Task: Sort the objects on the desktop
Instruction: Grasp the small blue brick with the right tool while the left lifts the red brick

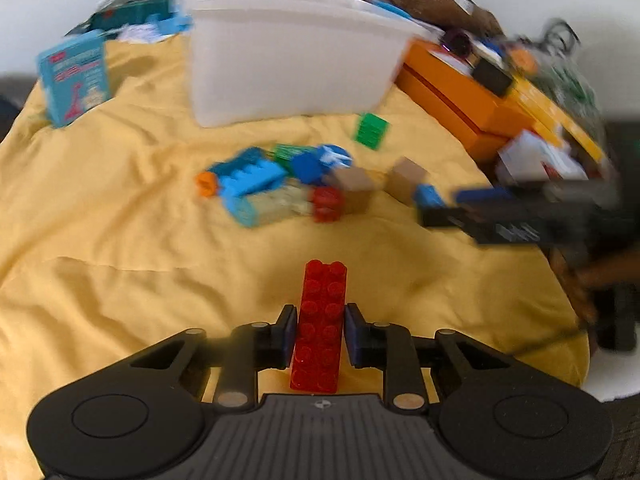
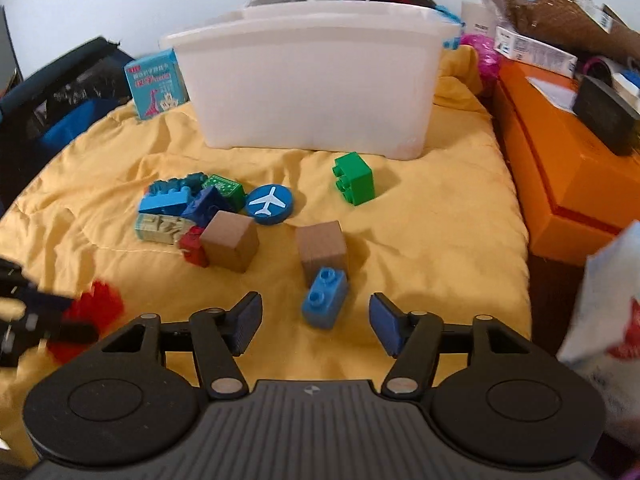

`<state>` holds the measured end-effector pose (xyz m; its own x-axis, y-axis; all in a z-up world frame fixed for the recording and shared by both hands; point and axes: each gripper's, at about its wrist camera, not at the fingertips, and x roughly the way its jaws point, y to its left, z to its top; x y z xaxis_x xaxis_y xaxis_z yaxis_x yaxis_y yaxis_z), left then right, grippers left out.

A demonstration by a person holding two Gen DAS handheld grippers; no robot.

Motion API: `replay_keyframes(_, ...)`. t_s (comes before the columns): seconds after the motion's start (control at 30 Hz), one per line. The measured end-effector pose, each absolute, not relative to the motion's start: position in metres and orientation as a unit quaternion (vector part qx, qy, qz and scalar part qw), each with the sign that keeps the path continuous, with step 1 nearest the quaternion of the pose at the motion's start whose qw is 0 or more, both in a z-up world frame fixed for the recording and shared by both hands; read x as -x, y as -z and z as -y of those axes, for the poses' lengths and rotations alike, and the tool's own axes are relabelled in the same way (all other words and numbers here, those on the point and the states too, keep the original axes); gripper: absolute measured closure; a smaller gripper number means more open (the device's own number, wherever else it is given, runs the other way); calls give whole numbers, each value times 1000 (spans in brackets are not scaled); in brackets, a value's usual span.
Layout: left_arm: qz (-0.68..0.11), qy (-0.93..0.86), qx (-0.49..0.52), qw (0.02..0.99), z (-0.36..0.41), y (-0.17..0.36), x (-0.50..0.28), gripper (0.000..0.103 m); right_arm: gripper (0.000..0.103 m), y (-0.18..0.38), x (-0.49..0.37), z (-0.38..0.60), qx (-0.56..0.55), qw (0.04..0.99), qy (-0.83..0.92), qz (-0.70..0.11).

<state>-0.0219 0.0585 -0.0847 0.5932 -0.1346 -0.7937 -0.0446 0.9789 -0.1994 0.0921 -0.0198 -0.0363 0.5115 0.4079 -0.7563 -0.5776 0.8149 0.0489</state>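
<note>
The left gripper (image 1: 320, 330) was clamped on a long red brick (image 1: 319, 326), its pads pressed against both long sides, the brick pointing toward twelve o'clock over the yellow cloth (image 1: 120, 240). The right gripper (image 2: 316, 320) stood wide open and held nothing, with a small light-blue brick (image 2: 325, 298) lying between its fingertips (untouched by either pad). At twelve o'clock stood the white bin (image 2: 308, 92); a green brick (image 2: 354, 178) lay near its base, and at eleven o'clock a heap of mixed blocks (image 2: 192, 208).
</note>
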Motion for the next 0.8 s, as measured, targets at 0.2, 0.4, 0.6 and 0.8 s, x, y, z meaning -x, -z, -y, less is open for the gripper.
replay_keyframes(0.2,-466,30,51,883,-38,92,27,75,86,46,-92,13,143,851,-291,-413)
replay_keyframes(0.4,-468,9,63,881,-49,90,31,75,86,24,-59,26,180,829,-337,-409)
replay_keyframes(0.6,-476,8,61,877,-47,96,29,75,85,42,-32,32,203,810,-347,-427)
replay_keyframes(0.8,-472,8,55,880,-41,98,27,75,83,43,-27,31,208,819,-348,-405)
